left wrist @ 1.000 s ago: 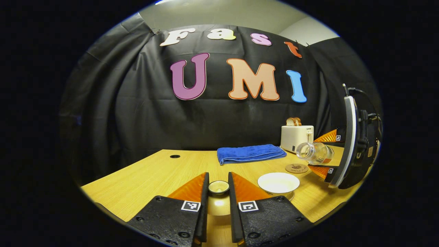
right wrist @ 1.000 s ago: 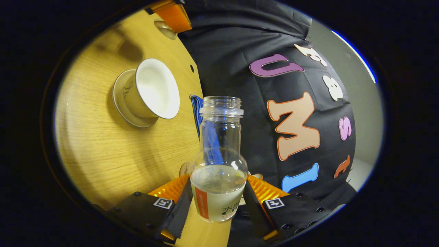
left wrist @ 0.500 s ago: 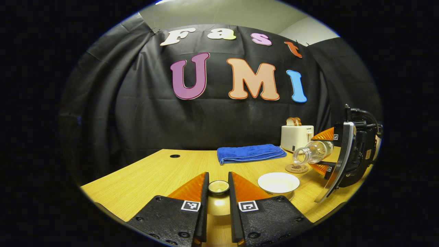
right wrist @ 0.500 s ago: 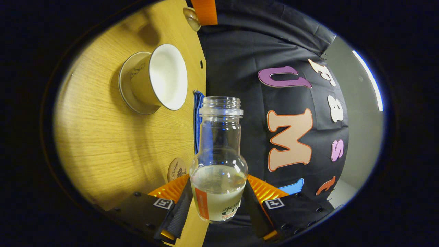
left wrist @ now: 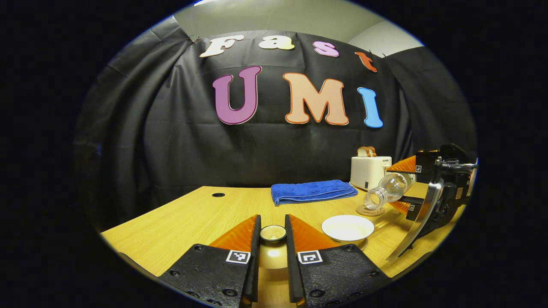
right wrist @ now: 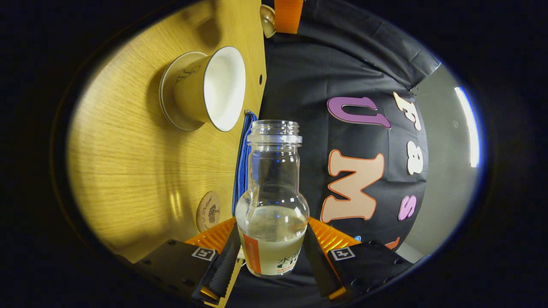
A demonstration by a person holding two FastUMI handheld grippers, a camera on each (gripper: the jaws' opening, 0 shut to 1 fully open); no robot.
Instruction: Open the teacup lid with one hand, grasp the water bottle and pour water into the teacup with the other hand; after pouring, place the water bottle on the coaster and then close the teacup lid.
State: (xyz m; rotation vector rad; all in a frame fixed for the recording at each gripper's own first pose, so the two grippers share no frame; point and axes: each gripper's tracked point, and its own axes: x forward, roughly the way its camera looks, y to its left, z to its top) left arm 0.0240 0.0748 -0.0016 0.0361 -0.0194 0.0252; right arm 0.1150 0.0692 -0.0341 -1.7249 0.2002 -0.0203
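In the left gripper view, my left gripper (left wrist: 272, 256) sits at six o'clock, its jaws narrowed around the teacup lid (left wrist: 273, 233), both fingers pressing its knob, and the lid is held above the wooden table (left wrist: 188, 218). At about four o'clock stands the open teacup (left wrist: 347, 227) on its saucer. Further toward three o'clock my right gripper (left wrist: 404, 188) holds the water bottle (left wrist: 387, 191) tipped over, mouth pointing down and toward the teacup (the bottle's mouth hangs above the coaster (left wrist: 370, 210), not over the cup). A folded blue towel (left wrist: 312, 191) lies past centre, and a toaster (left wrist: 370, 171) with bread stands at two o'clock.

In the right gripper view, my right gripper (right wrist: 270, 256) at six o'clock is closed on the water bottle (right wrist: 273, 205), fingers clamping its labelled lower body; some water rests in the bulb. The teacup (right wrist: 209, 90) appears at eleven o'clock on the table (right wrist: 128, 162), the coaster (right wrist: 208, 210) at seven o'clock, and the towel's edge (right wrist: 242, 162) beside the bottle neck. The lid (right wrist: 268, 20) shows at twelve o'clock.
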